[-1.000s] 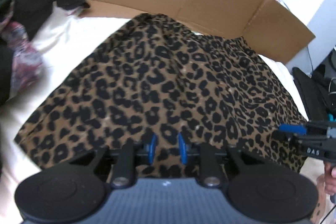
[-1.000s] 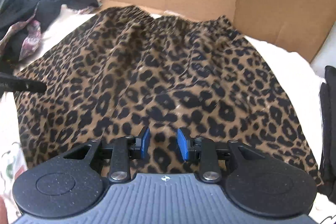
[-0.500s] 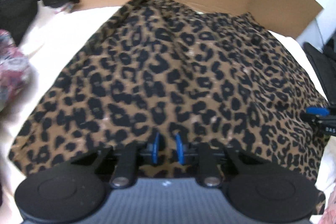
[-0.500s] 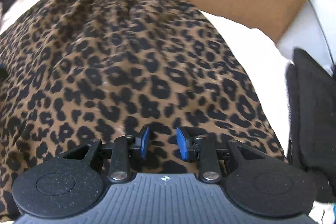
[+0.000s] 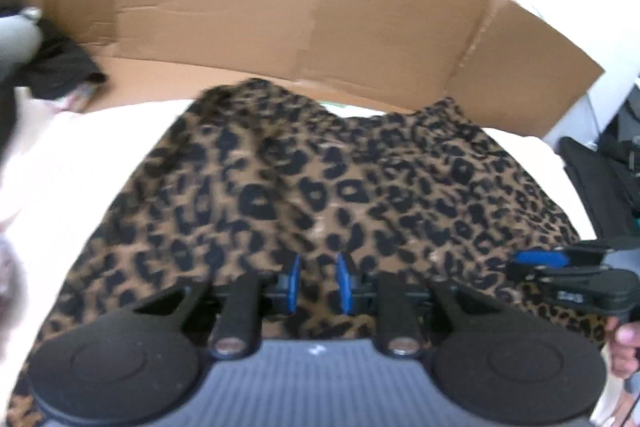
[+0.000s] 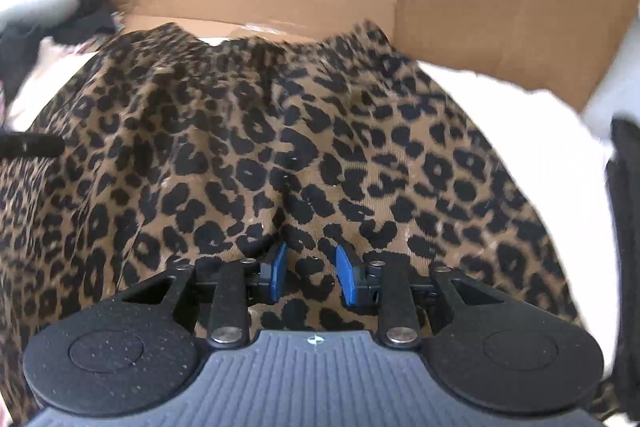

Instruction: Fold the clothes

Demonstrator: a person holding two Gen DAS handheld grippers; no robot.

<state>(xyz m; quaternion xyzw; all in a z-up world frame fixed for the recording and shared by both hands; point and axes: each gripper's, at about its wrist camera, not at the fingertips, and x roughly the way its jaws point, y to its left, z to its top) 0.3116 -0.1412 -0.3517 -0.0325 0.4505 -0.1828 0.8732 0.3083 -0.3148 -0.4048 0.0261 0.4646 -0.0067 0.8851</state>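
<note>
A leopard-print garment [image 5: 320, 187] lies spread on a white bed surface [image 5: 80, 155], its far edge against cardboard. My left gripper [image 5: 317, 281] hangs low over the garment's near part. Its jaws are opening, and the fabric showing between the blue pads looks flat, not pinched. My right gripper [image 6: 312, 273] is open over the same garment [image 6: 320, 147], where a crease runs up to its left pad. The right gripper's fingers [image 5: 580, 271] show over the garment's right edge in the left wrist view. One left finger [image 6: 32, 146] pokes in at the left of the right wrist view.
A flattened cardboard box [image 5: 280, 7] stands as a wall along the far side. Dark and grey clothes [image 5: 60, 71] are piled at the far left. A black item [image 6: 624, 207] lies off the right edge of the bed. A person's fingers [image 5: 624, 343] hold the right tool.
Both grippers have shifted sideways over the garment, and the cardboard now fills more of each view. The left pads drew closer half a second ago and now stand wider apart. The garment lies as before.
</note>
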